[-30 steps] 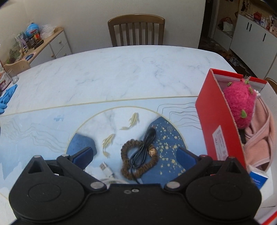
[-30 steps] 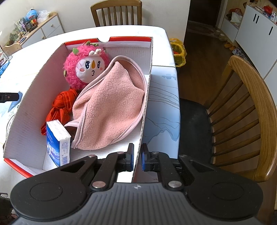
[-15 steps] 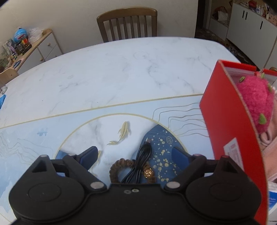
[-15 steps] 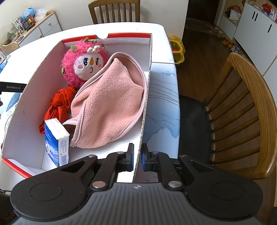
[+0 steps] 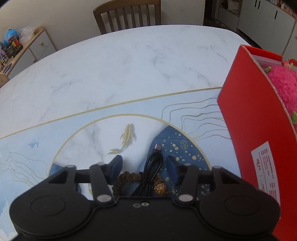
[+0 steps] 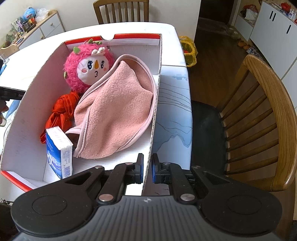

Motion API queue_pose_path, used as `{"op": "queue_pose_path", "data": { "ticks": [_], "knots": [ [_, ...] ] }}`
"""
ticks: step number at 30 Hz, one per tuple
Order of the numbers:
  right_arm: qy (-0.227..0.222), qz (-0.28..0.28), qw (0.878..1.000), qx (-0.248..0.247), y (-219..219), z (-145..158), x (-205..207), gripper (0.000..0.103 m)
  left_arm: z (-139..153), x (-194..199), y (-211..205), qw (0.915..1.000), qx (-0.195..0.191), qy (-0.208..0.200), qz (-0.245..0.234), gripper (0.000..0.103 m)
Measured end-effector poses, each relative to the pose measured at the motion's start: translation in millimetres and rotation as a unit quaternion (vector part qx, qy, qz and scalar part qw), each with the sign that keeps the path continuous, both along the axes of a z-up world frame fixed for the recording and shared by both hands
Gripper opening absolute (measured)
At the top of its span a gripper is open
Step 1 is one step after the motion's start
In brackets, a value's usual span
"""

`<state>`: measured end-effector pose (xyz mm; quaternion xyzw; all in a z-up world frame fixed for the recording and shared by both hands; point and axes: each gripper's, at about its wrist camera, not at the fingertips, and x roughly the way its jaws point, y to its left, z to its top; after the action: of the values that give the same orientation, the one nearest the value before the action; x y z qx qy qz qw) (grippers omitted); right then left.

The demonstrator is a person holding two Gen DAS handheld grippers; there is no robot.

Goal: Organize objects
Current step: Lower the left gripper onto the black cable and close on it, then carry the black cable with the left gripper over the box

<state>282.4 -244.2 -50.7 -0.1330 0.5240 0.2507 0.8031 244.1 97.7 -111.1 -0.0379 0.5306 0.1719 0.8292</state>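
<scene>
Lower and closer than a second ago, the left gripper (image 5: 144, 163) now straddles the cable (image 5: 151, 171) and the bracelet (image 5: 128, 177), which had lain clear ahead of its blue pads. Its jaws have just been closing and stand about half open, with both items between them; the pads do not visibly press on either. The black cable is coiled, its plug end pointing away over the dark blue patch of the printed mat (image 5: 55, 133). The brown beaded bracelet lies under the cable, with a gold bead (image 5: 160, 188) at its near right. Both rest on the surface (image 5: 130, 64), just left of the red wall of the box (image 5: 259, 129).

The right gripper (image 6: 147, 169) has not moved. Its jaws are nearly together, clamped on the box's near right wall, one pad inside and one outside. Inside the box lie a pink-haired doll (image 6: 91, 65) at the far end, a pink blanket (image 6: 118, 113) covering it from the neck down, a red cloth (image 6: 61, 111) to the left, and a small blue-and-white carton (image 6: 59, 148) standing at the near left. A wooden chair (image 6: 259, 115) stands to the right of the surface, another (image 5: 128, 15) at the far side.
</scene>
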Motion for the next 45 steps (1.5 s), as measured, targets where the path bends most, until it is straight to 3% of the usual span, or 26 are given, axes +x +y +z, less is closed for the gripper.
{"op": "queue_pose_path", "data": {
  "ticks": [4,9,27,37,45],
  "knots": [
    [-0.001,0.001,1.000,-0.001,0,0,-1,0.008,0,0,0,1.0000,0.003,-0.001,-0.004,0.037],
    [0.001,0.001,1.000,-0.002,0,-1,-1,0.008,2,-1,-1,0.9999,0.013,-0.001,-0.009,0.016],
    [-0.001,0.002,1.000,0.008,-3,0,-1,0.008,63,-31,10,0.9974,-0.050,-0.048,0.018,0.011],
    [-0.006,0.006,1.000,0.012,-4,1,-2,0.008,122,-53,-18,0.9918,-0.056,-0.115,-0.004,0.011],
    [-0.007,0.009,1.000,0.017,-6,1,-2,0.008,179,-62,-49,0.9817,-0.050,-0.180,-0.034,0.011]
  ]
}}
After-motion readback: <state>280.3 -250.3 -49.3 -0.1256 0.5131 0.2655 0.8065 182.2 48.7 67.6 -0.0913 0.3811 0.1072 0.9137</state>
